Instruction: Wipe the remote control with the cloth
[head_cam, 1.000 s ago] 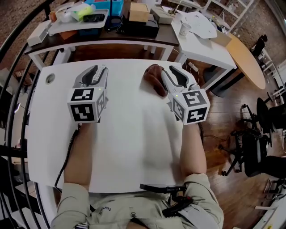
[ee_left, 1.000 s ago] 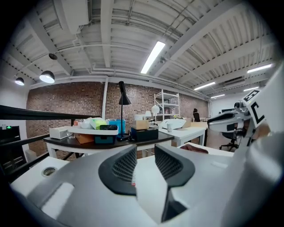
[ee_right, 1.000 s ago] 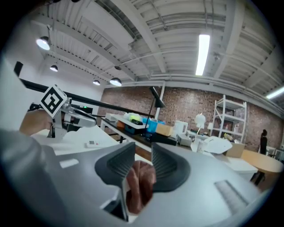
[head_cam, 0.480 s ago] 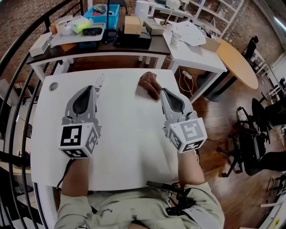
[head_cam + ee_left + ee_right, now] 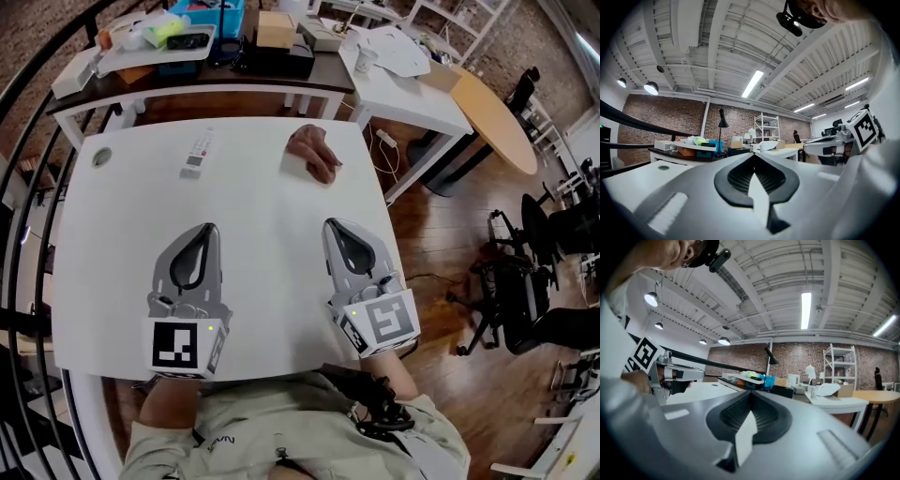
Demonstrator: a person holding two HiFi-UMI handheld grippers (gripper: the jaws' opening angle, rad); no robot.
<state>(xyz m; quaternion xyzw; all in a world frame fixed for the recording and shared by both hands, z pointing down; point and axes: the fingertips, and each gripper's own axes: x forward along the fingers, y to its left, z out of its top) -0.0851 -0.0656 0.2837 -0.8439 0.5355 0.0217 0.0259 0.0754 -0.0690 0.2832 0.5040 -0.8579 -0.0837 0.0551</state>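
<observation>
While both tools now sit at the near edge of the white bench (image 5: 262, 211), the head view lists the left gripper (image 5: 204, 228) and the right gripper (image 5: 330, 225) side by side, each pointing away from the person. A second ago they were at the far side, the left over the remote and the right at the cloth. The slim white remote control with rows of small buttons (image 5: 196, 153) lies alone at the far left of the bench. The crumpled reddish-brown cloth (image 5: 312, 153) lies at the far middle, near the right edge. The two things are well apart, and neither touches a gripper. Left gripper view: the fingers (image 5: 738, 177) are pressed together at the tip with nothing between them. Beyond them are the bare bench and a cluttered dark side table (image 5: 693, 151), and the right gripper shows at the right margin. Neither remote nor cloth can be made out here. Right gripper view: the fingers (image 5: 731, 414) are likewise pressed together on nothing, with the left gripper in view at the left. Judgement: with both things let go and both hands drawn back, the wiping looks finished or paused. Any further wiping would need the cloth picked up again.
</observation>
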